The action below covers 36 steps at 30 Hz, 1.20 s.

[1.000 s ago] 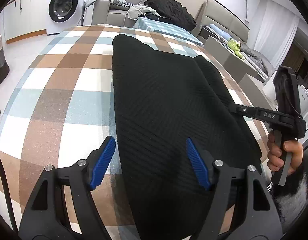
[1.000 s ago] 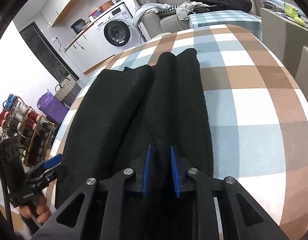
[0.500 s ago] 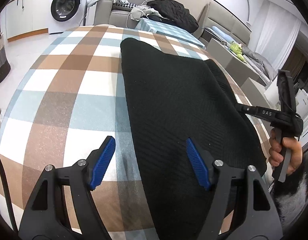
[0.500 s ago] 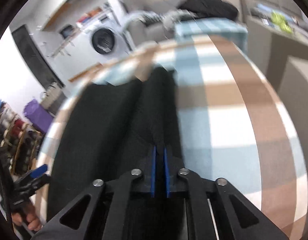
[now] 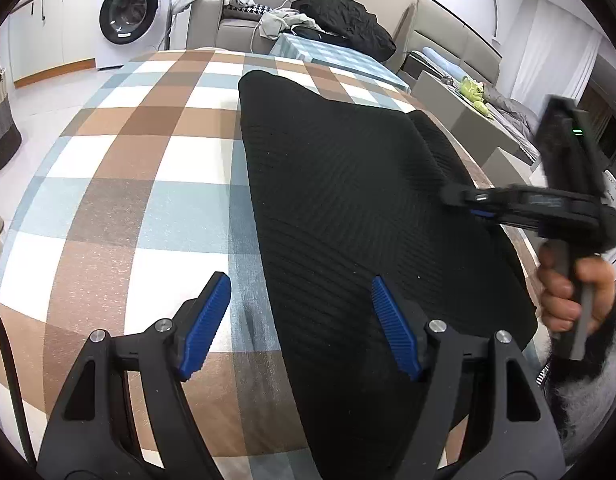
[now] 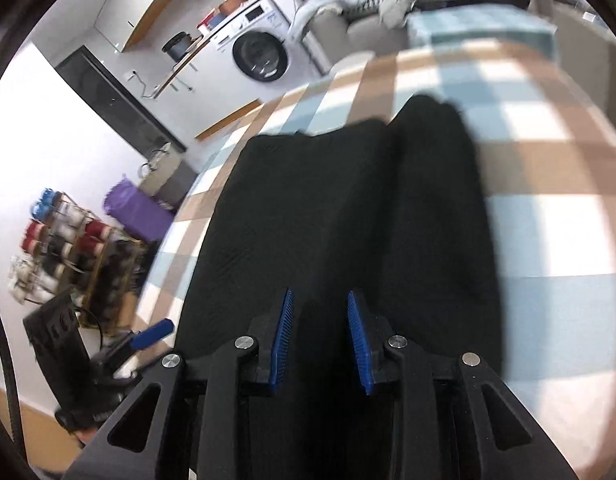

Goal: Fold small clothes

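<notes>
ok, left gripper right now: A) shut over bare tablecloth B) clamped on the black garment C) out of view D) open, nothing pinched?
D: the left gripper stands wide open above the black garment edge and checked tablecloth, its pads pressing on nothing.

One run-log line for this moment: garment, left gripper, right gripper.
black knit garment flat on checked tablecloth | left gripper open over its near edge | right gripper jaws just opened, pads off the cloth

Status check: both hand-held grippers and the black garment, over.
Left hand-held gripper open, over garment's near edge. Right hand-held gripper just opened, jaws clear of cloth. Black garment flat on checked cloth. Nothing in the way.
</notes>
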Available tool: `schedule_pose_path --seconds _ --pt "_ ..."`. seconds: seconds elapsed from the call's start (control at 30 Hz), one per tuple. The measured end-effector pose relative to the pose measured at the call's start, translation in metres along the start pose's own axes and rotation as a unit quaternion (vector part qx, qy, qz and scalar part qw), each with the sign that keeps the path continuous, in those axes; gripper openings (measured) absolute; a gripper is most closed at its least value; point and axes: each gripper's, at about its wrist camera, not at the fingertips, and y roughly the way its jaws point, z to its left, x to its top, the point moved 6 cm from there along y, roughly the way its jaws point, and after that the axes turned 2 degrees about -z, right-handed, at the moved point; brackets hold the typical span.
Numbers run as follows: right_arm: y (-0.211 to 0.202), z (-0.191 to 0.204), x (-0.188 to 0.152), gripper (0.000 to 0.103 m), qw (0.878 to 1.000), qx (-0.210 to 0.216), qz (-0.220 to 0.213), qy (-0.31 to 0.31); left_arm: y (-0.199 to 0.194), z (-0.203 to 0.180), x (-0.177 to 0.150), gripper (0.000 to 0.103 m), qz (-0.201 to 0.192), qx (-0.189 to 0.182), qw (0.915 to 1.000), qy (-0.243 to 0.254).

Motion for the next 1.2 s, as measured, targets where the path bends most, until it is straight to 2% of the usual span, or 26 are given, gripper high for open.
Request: schedule_pose_path --seconds 0.07,0.13,0.2,0.3,0.37,0.5,0.57,0.7,0.8,0.87,0.9,0.93,1.03,1.1,1.2 --pt "0.007 -0.005 0.004 0.01 0.999 -0.045 -0.006 -0.011 -0.002 0.001 0.001 0.07 -0.001 0.0 1.0 -0.004" --pt "-0.003 -0.001 0.009 0.009 0.999 -0.027 -0.025 -0.016 -0.004 0.003 0.002 0.07 -0.004 0.001 1.0 -0.006" --pt "-0.015 0.0 0.016 0.008 0.998 -0.034 -0.045 -0.027 -0.003 0.004 0.002 0.07 -0.004 0.001 1.0 -0.007" --pt "-0.006 -0.012 0.014 0.009 0.997 -0.062 -0.028 -0.026 0.003 0.006 -0.001 0.07 0.003 0.006 1.0 -0.005" --pt "0.007 -0.021 0.009 0.013 0.996 -0.08 -0.009 -0.026 0.006 0.007 -0.004 0.07 0.009 0.006 0.9999 -0.007" --pt "-0.015 -0.022 -0.007 0.026 0.997 -0.069 -0.029 -0.018 0.005 0.008 -0.009 0.07 0.011 0.004 0.9999 -0.008" --pt "-0.036 -0.019 -0.027 0.028 0.999 -0.04 -0.034 -0.011 0.003 0.007 -0.011 0.07 0.011 0.001 0.9999 -0.008" --pt "-0.066 -0.009 -0.076 0.032 1.0 0.021 -0.017 0.001 -0.001 0.003 -0.015 0.07 0.012 -0.005 0.9999 -0.004" --pt "-0.069 -0.001 -0.102 0.033 1.0 0.019 -0.001 -0.012 -0.003 -0.003 -0.018 0.07 0.013 -0.01 0.9999 0.004" --pt "-0.065 0.002 -0.11 0.023 0.999 0.006 0.005 -0.033 -0.004 -0.005 -0.02 0.07 0.014 -0.009 0.9998 0.01" --pt "-0.066 0.004 -0.111 0.009 0.999 0.005 0.007 -0.04 -0.004 -0.006 -0.021 0.07 0.016 -0.009 0.9998 0.011" --pt "-0.07 0.008 -0.109 0.006 0.999 0.008 0.003 -0.051 -0.005 -0.007 -0.021 0.07 0.017 -0.008 0.9998 0.011" --pt "-0.089 0.013 -0.103 0.006 0.997 0.006 -0.025 -0.076 -0.008 -0.007 -0.025 0.07 0.018 -0.005 0.9997 0.014" --pt "-0.08 -0.001 -0.108 0.006 0.997 -0.033 -0.002 -0.073 -0.009 -0.005 -0.029 0.07 0.023 -0.003 0.9997 0.012" --pt "-0.072 -0.01 -0.114 0.007 0.998 -0.029 0.006 -0.058 -0.013 -0.005 -0.036 0.07 0.027 -0.004 0.9996 0.008"
